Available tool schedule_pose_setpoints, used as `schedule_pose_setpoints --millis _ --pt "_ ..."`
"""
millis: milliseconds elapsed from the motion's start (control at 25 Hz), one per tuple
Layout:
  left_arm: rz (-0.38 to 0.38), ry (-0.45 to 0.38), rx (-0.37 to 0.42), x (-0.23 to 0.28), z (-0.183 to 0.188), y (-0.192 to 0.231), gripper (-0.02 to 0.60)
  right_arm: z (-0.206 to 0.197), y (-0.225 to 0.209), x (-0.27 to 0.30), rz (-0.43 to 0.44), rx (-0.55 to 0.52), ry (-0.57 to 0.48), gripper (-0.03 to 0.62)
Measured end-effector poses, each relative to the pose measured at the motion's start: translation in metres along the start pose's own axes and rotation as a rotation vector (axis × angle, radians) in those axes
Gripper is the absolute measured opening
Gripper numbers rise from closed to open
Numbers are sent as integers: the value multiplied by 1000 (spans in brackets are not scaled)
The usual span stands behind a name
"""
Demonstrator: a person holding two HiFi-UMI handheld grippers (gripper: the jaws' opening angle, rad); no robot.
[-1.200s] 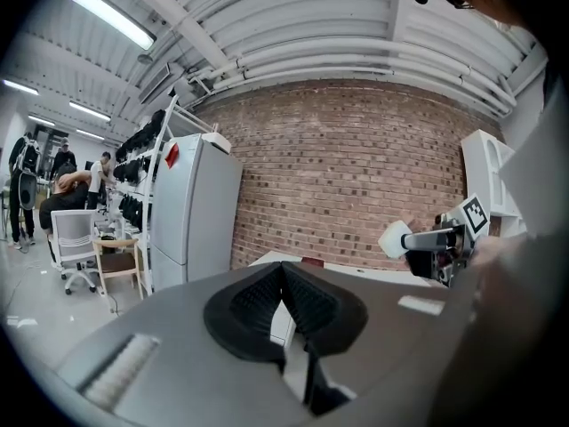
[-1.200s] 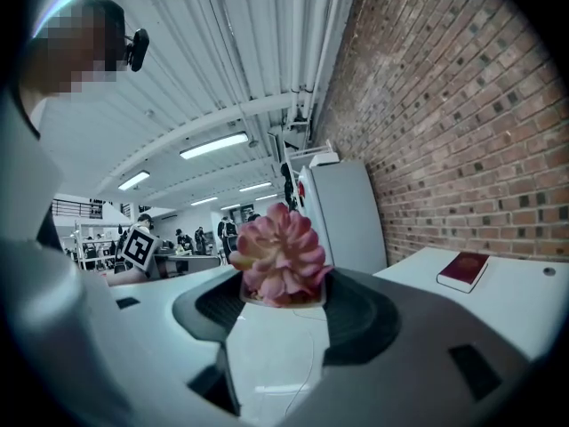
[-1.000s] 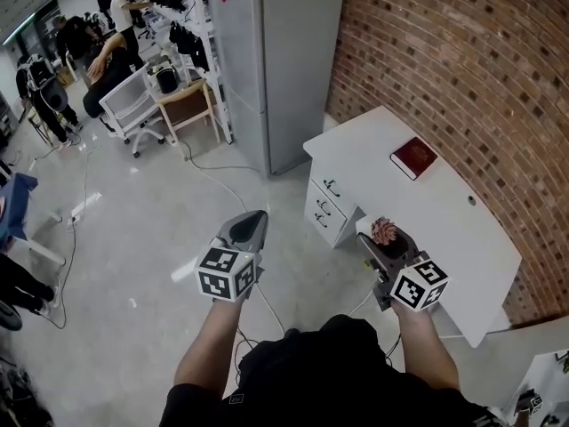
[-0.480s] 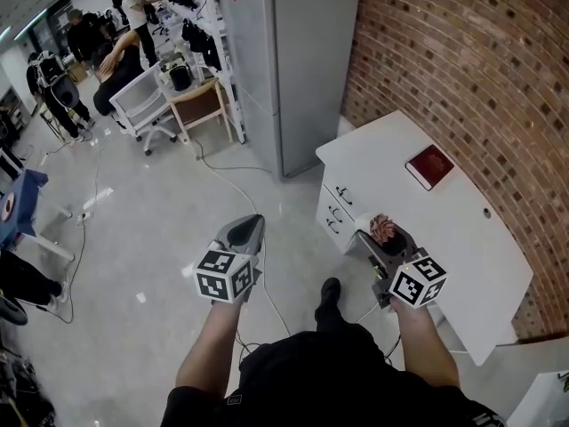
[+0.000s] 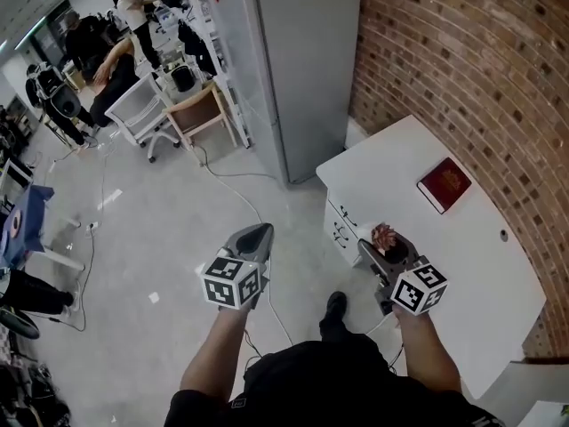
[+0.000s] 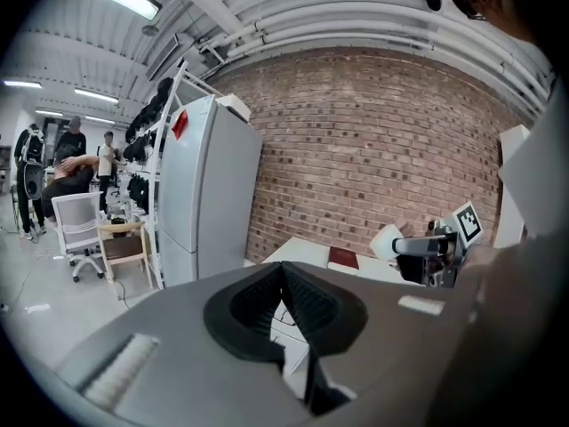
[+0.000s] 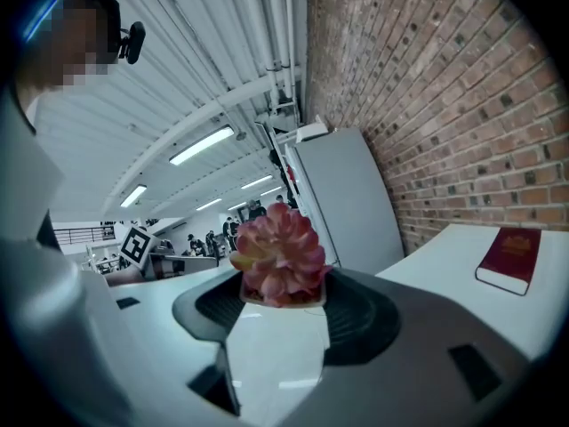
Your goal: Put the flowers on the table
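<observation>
Your right gripper [image 5: 388, 249] clamps the pink succulent [image 5: 384, 235] between its jaws, near the white desk [image 5: 404, 172]; your left gripper [image 5: 256, 234] is closed and empty.

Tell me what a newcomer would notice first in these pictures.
The pink flower stands out most, held upright between the jaws of the right gripper, by the near edge of the white table. Next comes the red book, lying on that table beside the brick wall. The left gripper is shut and empty, out over the floor.
</observation>
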State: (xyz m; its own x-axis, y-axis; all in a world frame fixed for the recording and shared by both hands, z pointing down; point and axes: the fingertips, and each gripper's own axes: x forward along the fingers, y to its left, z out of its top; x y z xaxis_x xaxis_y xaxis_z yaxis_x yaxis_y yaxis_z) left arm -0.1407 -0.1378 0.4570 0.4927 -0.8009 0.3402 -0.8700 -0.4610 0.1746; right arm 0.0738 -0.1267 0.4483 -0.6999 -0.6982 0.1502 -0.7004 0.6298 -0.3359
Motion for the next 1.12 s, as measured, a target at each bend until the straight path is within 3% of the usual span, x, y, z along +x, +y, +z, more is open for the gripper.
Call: schedule_pose_setpoints --millis 320,600,1120 --pt "7 14 14 93 47 7 11 37 -81 42 30 28 -9 267" --pt "-14 20 34 146 78 -14 11 63 -125 45 48 45 -29 268" --pt "-104 43 50 219 94 -4 11 64 -184 65 -69 55 -5 268"
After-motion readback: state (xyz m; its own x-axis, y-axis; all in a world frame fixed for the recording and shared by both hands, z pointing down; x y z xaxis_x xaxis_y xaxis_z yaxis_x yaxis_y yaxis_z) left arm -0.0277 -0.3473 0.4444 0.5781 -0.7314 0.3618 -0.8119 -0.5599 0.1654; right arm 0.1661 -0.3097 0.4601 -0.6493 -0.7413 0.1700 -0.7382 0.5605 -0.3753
